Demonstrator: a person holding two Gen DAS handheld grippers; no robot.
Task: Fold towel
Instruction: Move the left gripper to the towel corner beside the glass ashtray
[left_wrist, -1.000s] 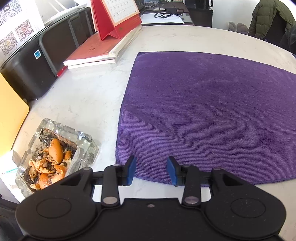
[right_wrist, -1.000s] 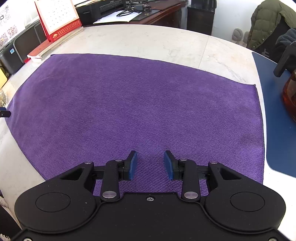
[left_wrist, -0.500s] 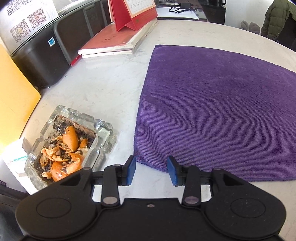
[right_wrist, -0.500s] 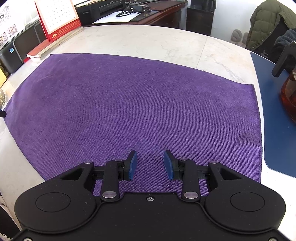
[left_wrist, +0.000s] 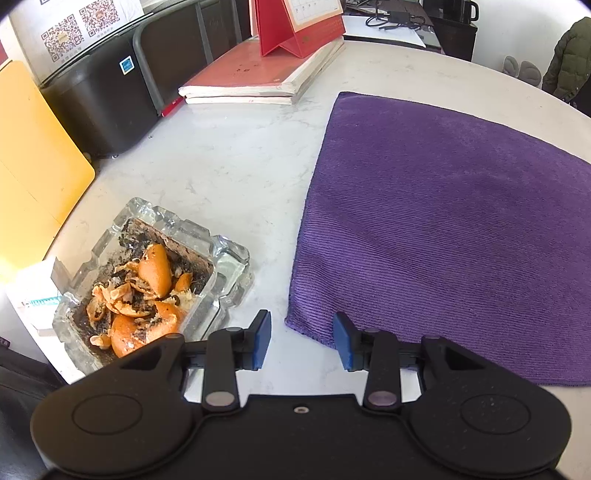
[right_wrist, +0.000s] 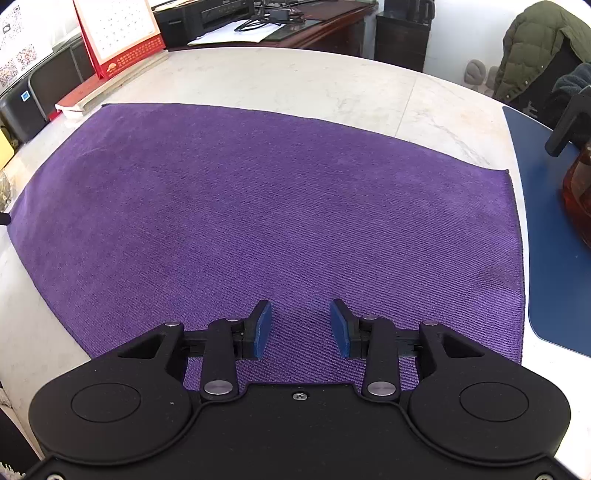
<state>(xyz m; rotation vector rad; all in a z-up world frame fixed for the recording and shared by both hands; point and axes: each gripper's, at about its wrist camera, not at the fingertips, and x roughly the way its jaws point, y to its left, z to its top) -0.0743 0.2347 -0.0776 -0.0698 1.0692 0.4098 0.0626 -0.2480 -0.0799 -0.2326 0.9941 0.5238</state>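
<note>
A purple towel lies spread flat on the white marble table. In the left wrist view my left gripper hovers open over the towel's near left corner, which sits between the blue pads without being pinched. In the right wrist view the same towel fills the middle, and my right gripper is above its near edge. Its jaws are opening, with only flat cloth below them and nothing held.
A glass ashtray full of orange peel sits just left of the left gripper. Books and a red desk calendar lie at the back left, with a black box beside them. A blue mat and an amber jug lie right of the towel.
The left gripper has shifted left along the towel's near edge, from over the cloth to its corner, bringing the ashtray closer. The right gripper stayed put and its jaws spread slightly.
</note>
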